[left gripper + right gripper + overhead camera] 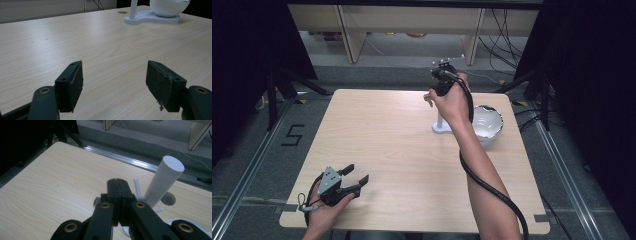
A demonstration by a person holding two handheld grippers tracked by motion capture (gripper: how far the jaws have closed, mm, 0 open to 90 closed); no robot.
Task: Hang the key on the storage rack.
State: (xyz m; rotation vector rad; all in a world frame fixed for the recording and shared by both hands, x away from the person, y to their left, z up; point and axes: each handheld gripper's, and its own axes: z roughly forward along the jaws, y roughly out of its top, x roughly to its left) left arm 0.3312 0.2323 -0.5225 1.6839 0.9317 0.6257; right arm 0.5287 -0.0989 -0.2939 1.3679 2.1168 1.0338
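A white stand, with an upright round pole (165,180) and thin side pegs (137,186), rises from a flat white base (441,129) at the table's far right. A white bowl (488,121) with an uneven rim rests on the wider end of that base (150,18). My right gripper (430,97) is raised just left of the pole top, and its jaws (117,182) are shut flat together with nothing seen between them. My left gripper (357,173) rests low near the front left corner, open (113,80) and empty over bare wood.
The light wooden table (387,140) has a small round hole (168,198) near the stand. Beyond the far edge lie grey floor, metal rails, wooden furniture legs (349,35) and loose cables. Dark curtains hang at both sides. The right gripper's black cable (492,187) trails along the forearm.
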